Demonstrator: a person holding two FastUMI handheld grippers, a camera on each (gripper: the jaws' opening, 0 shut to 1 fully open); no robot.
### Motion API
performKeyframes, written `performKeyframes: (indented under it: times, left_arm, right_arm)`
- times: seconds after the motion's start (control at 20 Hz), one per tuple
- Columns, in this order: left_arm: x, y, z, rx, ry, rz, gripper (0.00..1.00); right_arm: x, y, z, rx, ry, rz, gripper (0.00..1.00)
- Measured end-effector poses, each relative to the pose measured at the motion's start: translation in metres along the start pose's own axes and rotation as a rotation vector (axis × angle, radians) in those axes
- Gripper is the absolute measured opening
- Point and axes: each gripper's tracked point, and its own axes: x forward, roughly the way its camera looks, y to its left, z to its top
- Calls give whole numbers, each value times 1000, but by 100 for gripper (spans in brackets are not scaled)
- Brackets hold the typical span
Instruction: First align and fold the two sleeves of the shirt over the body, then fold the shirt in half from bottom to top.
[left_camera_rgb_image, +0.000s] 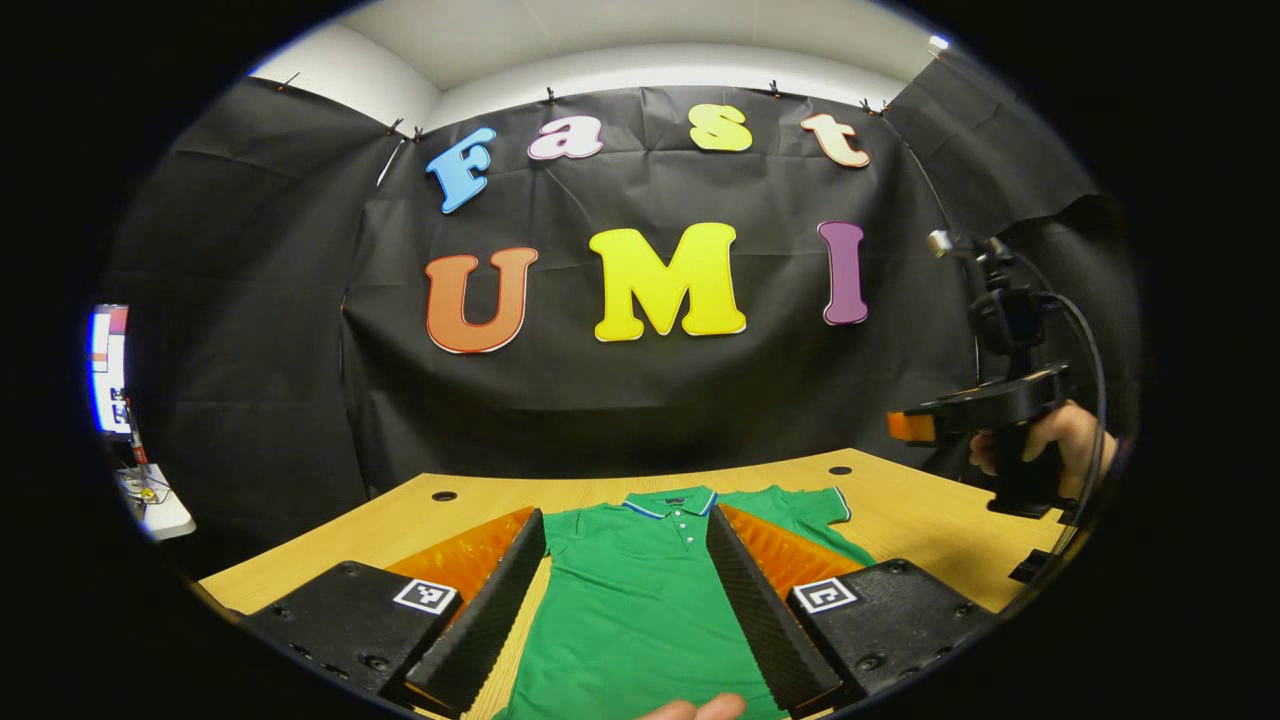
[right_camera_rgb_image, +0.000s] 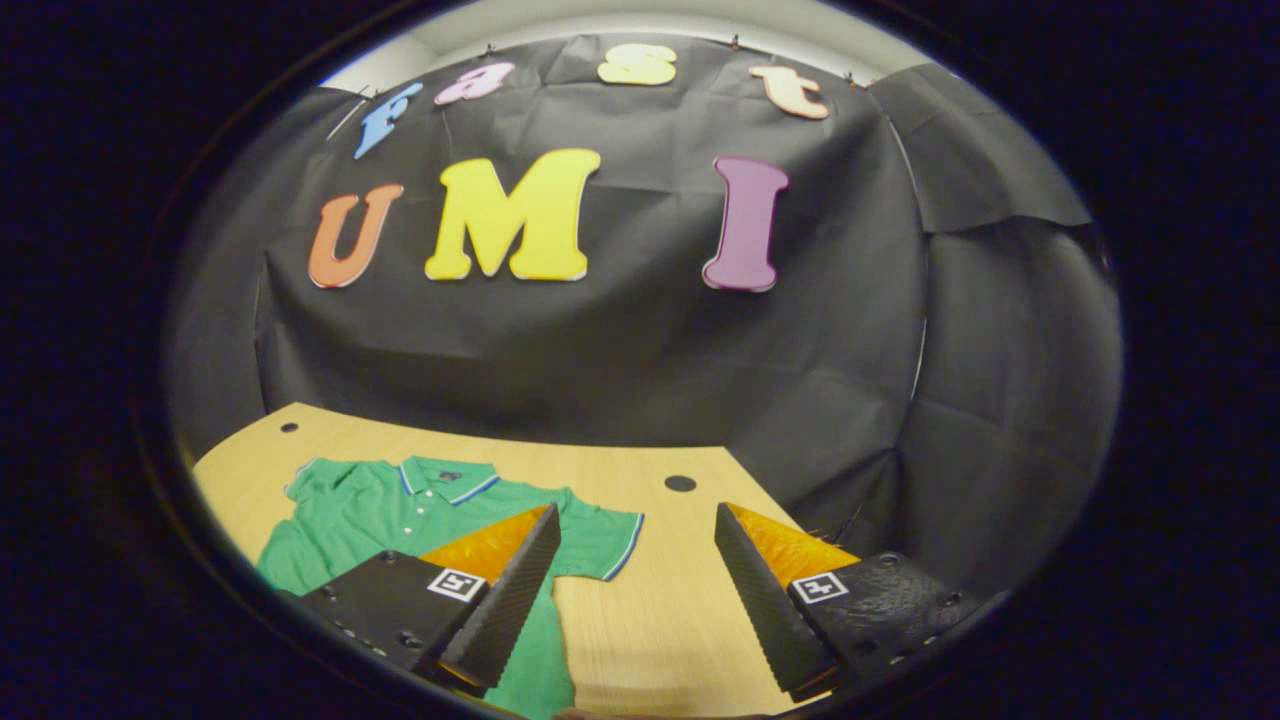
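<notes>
We see a green polo shirt (left_camera_rgb_image: 640, 600) lying flat on the wooden table (left_camera_rgb_image: 900, 500), collar toward the black wall, both sleeves spread out to the sides. The left gripper (left_camera_rgb_image: 625, 600) is above the shirt body with its jaws wide apart and holding nothing. The right gripper (right_camera_rgb_image: 630, 600) hangs over bare table beside the shirt's sleeve (right_camera_rgb_image: 600, 535), jaws also wide and empty. In the left gripper view a hand (left_camera_rgb_image: 1060, 440) holds the right gripper. On each gripper we see small square markers, but no readable writing; the shirt shows no readable label.
</notes>
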Motion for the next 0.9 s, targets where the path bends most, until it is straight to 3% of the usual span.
performKeyframes:
  times: [0.25,0.3,0.35,0.4,0.5,0.6,0.7,0.75,0.8,0.85,0.9]
  left_arm:
    - [14,12,-21,15,52,36,100]
    - [15,14,-26,9,67,42,92]
    - [17,15,-30,4,82,46,100]
    - [20,16,-35,-1,97,49,100]
    - [23,17,-40,-3,115,52,100]
    - [26,15,-44,-1,124,49,100]
    - [26,13,-47,2,128,41,100]
    - [27,12,-47,4,128,39,100]
    - [28,13,-48,6,131,41,100]
    - [28,14,-49,7,134,42,100]
    - [28,13,-51,7,138,41,100]
  right_arm:
    - [85,15,-62,114,245,57,95]
    - [96,17,-74,137,282,56,95]
    - [107,18,-86,152,310,54,95]
    - [114,19,-95,155,334,55,95]
    - [128,16,-107,154,361,31,89]
    - [137,25,-114,148,376,45,94]
    - [148,25,-119,137,394,18,89]
    - [153,25,-125,139,417,2,92]
    - [152,28,-134,138,458,-4,88]
    - [158,27,-129,129,396,-12,88]
    - [167,28,-130,139,412,-13,82]
